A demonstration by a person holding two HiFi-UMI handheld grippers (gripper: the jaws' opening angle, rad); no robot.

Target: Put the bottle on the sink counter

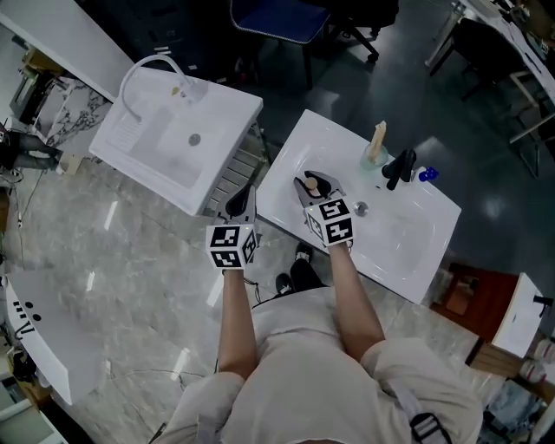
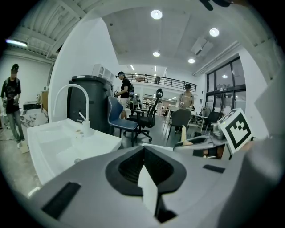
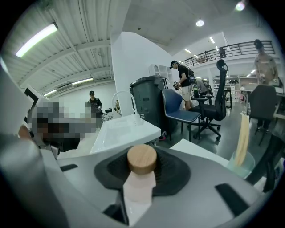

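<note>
**Presently: bottle held over the desk corner, with a risk of toppling on release**

The right gripper [image 1: 312, 185] pinches the bottle [image 3: 140, 183] just below its wooden cap, above the near left corner of the white sink desk [image 1: 290, 160]. The left gripper [image 2: 144, 180] is pressed together with nothing in it, beside the desk's edge. Letting go this close to the edge, or with the bottle tilted, could send the narrow bottle over and onto the floor. Carrying it too far risks dropping it into the basin [image 1: 395, 234].

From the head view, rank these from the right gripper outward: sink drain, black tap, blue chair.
1. Drain, just beside the right gripper, in the basin.
2. Black tap, farther right on the counter.
3. Blue chair, at the top edge.
</note>
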